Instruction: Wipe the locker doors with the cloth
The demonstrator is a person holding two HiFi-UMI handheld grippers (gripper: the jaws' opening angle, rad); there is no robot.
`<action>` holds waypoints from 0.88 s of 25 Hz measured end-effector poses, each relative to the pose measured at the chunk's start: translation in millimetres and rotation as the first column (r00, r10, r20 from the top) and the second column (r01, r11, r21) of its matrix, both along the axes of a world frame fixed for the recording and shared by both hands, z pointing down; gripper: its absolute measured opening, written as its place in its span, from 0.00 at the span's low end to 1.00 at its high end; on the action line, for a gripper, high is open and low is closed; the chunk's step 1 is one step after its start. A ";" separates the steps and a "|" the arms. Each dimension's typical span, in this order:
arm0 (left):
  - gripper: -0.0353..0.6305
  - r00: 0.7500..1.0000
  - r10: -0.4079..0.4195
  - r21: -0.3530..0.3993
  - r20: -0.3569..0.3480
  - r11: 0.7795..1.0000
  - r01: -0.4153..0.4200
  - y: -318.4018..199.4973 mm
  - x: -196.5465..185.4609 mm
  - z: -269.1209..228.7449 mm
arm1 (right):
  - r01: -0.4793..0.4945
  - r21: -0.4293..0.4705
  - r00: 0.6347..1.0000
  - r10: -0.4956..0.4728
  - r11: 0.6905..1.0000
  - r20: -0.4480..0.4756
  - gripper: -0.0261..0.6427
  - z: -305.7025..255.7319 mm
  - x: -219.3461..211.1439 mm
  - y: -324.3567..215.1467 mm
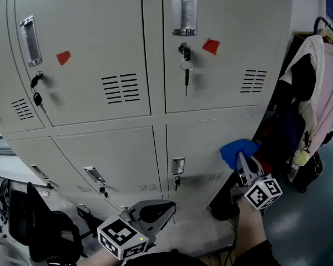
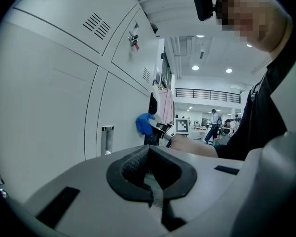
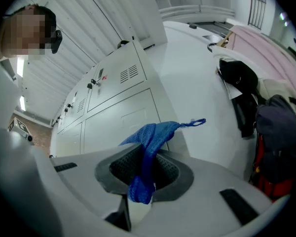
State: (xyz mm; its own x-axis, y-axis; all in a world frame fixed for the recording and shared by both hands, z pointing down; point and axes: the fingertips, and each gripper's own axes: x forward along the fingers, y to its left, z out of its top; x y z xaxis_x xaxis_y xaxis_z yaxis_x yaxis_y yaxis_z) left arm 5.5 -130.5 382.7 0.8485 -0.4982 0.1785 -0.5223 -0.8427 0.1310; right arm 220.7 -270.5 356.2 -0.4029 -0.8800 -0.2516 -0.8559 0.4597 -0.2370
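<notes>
A bank of grey lockers [image 1: 127, 65] fills the head view. My right gripper [image 1: 243, 164] is shut on a blue cloth [image 1: 237, 151], which it holds at the right edge of the lower right locker door [image 1: 205, 143]. In the right gripper view the blue cloth [image 3: 150, 142] hangs out from between the closed jaws of the right gripper [image 3: 147, 154]. My left gripper [image 1: 162, 210] sits low, in front of the bottom lockers, and its jaws are shut with nothing in them. From the left gripper [image 2: 149, 168] view, the cloth [image 2: 144, 124] shows far off against the lockers.
Keys hang in the upper door locks [image 1: 185, 71], with red stickers [image 1: 211, 45] beside them. Clothes and bags hang on a rack [image 1: 313, 87] just right of the lockers. A black chair [image 1: 44, 229] stands at the lower left.
</notes>
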 end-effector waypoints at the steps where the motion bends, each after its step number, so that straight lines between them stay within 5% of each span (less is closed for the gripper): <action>1: 0.06 1.000 0.001 0.000 0.000 1.000 -0.001 -0.8 2.4 0.0 | -0.009 -0.006 1.000 0.009 1.000 0.003 0.11 1.6 5.1 -0.8; 7: 0.06 1.000 0.009 -0.001 -0.003 1.000 -0.009 -0.9 10.9 1.2 | -0.016 0.007 1.000 0.016 1.000 0.017 0.11 2.6 8.6 7.4; 15: 0.06 1.000 -0.015 0.000 -0.001 1.000 0.015 5.5 -3.0 0.8 | 0.296 0.045 0.955 -0.296 0.954 -0.004 0.11 5.8 -119.4 33.7; 22: 0.06 0.999 -0.051 0.001 0.015 0.999 0.051 11.0 -24.2 -0.4 | 0.374 -0.001 0.925 -0.373 0.927 -0.077 0.11 26.5 -184.7 29.7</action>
State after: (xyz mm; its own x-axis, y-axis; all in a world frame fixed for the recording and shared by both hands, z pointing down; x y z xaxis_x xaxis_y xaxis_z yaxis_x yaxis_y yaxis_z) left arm -18.7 -119.5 382.3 0.8190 -0.5411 0.1910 -0.5668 -0.8147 0.1226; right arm 36.0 -240.8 382.6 -0.7198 -0.6588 -0.2188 -0.6364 0.7522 -0.1711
